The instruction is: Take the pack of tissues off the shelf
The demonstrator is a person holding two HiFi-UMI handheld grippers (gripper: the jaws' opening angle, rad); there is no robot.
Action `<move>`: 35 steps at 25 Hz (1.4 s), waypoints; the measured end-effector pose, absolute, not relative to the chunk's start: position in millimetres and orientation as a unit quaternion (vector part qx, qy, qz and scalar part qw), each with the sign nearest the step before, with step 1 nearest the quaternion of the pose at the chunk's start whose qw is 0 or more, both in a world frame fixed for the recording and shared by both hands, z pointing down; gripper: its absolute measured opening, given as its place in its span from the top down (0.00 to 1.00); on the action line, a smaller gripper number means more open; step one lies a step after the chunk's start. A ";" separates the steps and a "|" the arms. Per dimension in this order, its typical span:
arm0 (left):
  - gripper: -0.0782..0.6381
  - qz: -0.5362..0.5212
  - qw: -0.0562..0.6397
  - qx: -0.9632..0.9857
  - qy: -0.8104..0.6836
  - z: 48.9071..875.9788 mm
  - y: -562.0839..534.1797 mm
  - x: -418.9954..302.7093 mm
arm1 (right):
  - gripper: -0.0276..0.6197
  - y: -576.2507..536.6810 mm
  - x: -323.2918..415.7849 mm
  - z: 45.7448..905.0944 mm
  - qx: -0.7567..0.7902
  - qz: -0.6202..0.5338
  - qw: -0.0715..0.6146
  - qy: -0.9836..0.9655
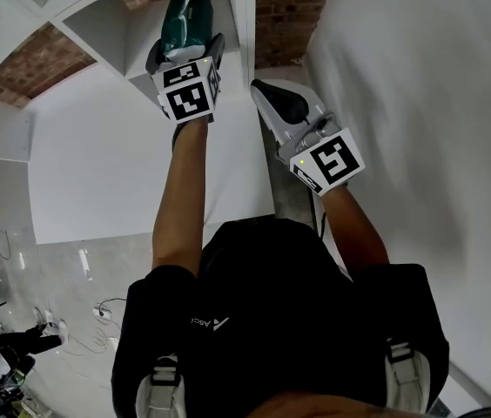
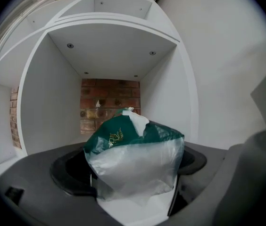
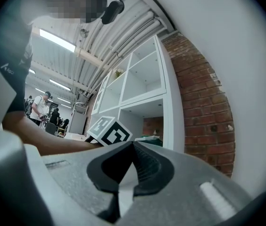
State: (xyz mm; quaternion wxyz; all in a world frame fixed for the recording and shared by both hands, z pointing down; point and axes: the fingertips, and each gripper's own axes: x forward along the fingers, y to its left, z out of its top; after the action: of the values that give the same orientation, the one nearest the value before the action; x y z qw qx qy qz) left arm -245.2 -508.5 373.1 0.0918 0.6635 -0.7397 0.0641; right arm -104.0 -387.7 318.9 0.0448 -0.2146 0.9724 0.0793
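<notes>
Tissues: green-and-clear plastic pack of tissues [image 2: 134, 157], clamped in the left tongs [image 1: 184, 55] at the mouth of an open compartment.
Shelf: white cubby shelf [image 2: 109, 46], red brick wall [image 2: 108, 102] showing behind it.
Right tongs [image 1: 273, 103]: pressed together, empty, beside the shelf's upright.

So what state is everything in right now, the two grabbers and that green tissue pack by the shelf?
pack of tissues: clamped by the left gripper, white tissue poking from its top.
left gripper: shut on the pack of tissues, at the front of the shelf.
right gripper: shut, nothing between its jaws.
</notes>
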 end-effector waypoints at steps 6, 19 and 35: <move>0.35 0.070 0.089 0.651 -0.750 377.9 -512.3 -253.9 | 0.95 -395.9 -109.5 325.7 -0.218 0.072 0.044 0.972; 0.46 0.053 0.070 0.656 -0.750 359.6 -494.6 -252.1 | 0.95 -397.7 -110.5 326.5 -0.229 0.068 0.048 0.970; 0.46 -0.003 -0.007 0.715 -0.699 286.1 -379.2 -233.4 | 0.95 -374.0 -116.2 302.4 -0.231 0.071 0.082 0.967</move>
State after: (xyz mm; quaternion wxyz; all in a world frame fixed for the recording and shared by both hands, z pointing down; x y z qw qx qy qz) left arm -233.4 -379.2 286.1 -0.0072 0.7148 -0.6993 -0.0025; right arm -116.2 -374.0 302.4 0.0825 -0.2309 0.9669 0.0711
